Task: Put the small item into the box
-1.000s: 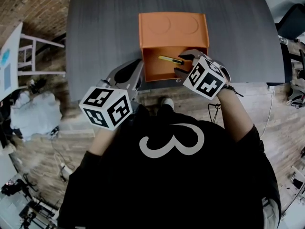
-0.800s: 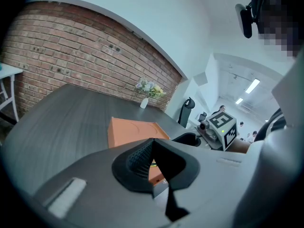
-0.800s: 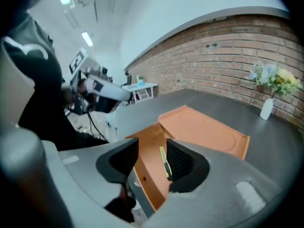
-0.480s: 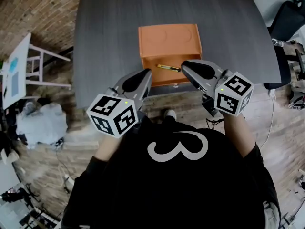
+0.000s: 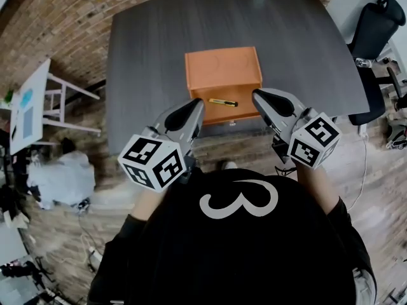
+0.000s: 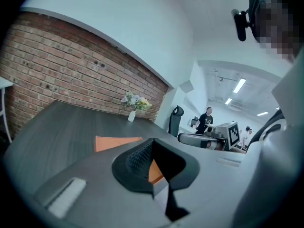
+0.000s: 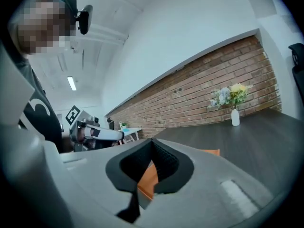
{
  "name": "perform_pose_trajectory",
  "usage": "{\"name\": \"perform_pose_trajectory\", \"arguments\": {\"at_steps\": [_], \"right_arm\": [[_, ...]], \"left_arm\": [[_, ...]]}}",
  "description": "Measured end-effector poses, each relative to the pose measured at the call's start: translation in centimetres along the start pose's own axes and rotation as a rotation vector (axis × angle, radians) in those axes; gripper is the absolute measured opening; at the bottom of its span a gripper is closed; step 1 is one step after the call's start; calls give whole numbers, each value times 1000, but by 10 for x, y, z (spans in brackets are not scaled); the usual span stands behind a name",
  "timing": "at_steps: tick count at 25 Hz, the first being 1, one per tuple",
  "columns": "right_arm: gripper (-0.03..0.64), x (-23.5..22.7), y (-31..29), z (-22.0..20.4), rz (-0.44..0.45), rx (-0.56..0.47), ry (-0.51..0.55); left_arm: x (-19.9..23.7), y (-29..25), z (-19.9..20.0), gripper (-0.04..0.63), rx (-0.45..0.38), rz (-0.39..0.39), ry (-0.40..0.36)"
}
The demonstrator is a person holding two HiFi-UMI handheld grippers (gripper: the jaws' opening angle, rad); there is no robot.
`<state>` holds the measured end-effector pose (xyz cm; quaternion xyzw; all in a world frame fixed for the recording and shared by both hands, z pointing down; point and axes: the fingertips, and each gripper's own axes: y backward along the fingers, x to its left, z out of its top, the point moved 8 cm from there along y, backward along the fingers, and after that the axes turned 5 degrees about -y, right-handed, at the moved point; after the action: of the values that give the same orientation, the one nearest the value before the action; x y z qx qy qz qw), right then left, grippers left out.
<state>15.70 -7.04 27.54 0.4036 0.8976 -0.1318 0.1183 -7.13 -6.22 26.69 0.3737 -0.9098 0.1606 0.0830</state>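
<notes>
The small yellow item (image 5: 223, 102) lies flat on the floor of the orange box (image 5: 222, 68), in its open front part and about midway across. As far as I can see it touches nothing else. The box stands on the dark table (image 5: 152, 56), close to the edge where the person stands.

The two grippers hang over that near edge, one at each front corner of the box and clear of it. The right gripper (image 5: 259, 97) has just been closing its jaws; they are now pressed together with nothing between them. The left gripper (image 5: 196, 105) is clenched and empty too.

To my eye the drop is done and this is the getaway. Doing it well means leaving the box alone:
- Hold both grippers high.
- Draw them back towards the body, not across the front wall.
- Avoid clipping the rim, since a knock there could shift the box or jolt the item.
</notes>
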Motion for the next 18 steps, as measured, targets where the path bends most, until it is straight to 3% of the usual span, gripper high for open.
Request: {"name": "perform_pose_trajectory", "arguments": {"at_steps": [4, 18], "right_arm": [[2, 7, 0, 6, 12, 7, 56], [2, 3, -11, 8, 39, 34, 82]], "left_arm": [[-5, 3, 3, 14, -15, 1, -14], [-2, -7, 10, 14, -13, -6, -26]]}}
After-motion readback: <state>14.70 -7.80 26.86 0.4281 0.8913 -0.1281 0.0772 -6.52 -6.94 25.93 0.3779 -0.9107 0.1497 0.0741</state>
